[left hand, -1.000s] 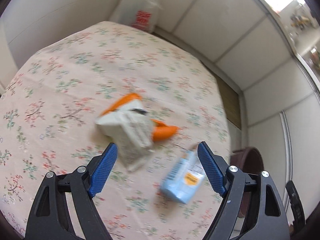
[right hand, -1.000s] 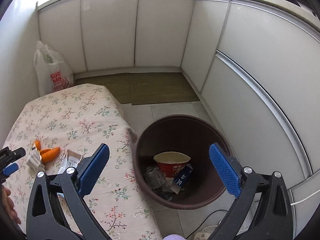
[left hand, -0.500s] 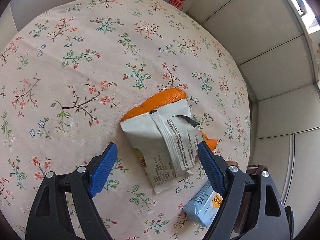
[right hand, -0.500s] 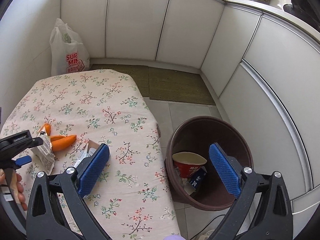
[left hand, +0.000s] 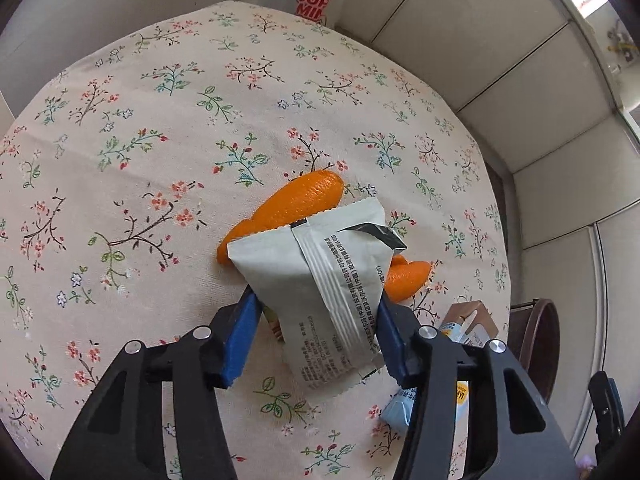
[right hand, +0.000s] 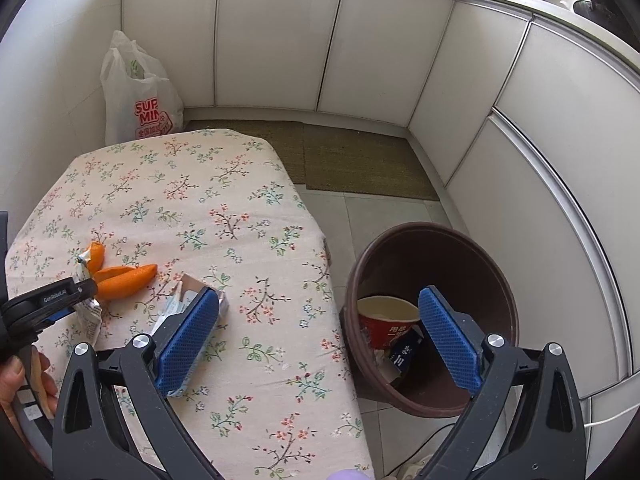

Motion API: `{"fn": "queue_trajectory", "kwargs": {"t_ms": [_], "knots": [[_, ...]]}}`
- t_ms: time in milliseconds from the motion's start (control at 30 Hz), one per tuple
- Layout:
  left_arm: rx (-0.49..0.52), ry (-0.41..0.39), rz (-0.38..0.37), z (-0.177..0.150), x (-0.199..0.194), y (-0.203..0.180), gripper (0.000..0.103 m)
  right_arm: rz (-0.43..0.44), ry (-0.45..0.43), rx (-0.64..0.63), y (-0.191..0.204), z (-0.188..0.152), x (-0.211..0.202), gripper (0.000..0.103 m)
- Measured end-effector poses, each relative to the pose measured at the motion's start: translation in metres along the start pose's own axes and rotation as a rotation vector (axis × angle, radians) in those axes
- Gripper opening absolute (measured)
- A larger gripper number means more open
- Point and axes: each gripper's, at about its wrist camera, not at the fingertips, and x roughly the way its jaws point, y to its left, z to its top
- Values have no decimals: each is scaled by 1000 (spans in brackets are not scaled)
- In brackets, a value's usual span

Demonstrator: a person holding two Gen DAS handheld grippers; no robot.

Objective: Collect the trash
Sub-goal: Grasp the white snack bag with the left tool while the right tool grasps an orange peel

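Observation:
A pale snack wrapper lies on orange peel on the floral tablecloth. My left gripper straddles the wrapper's near half; its jaws are closing and both blue pads touch the wrapper's edges. A second piece of peel pokes out to the right. A light blue carton lies behind the right finger. In the right wrist view the wrapper, peel and carton sit at the left. My right gripper hangs open and holds nothing, over the table's edge beside the brown bin.
The bin holds a red paper cup and other scraps. A white plastic bag stands on the floor behind the table. White cabinets line the walls; a mat covers the floor. A person's hand grips the left tool.
The left gripper has come down over the wrapper and its jaws have narrowed onto it. The right gripper has swung from above the bin toward the table.

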Motion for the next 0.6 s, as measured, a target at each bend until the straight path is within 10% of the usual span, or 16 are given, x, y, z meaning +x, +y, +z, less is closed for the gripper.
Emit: {"fn": "queue_trajectory", "kwargs": {"t_ms": [600], "knots": [[95,-349,-105,12,-191,24,49,460,182,98,119,5,32,96]]}}
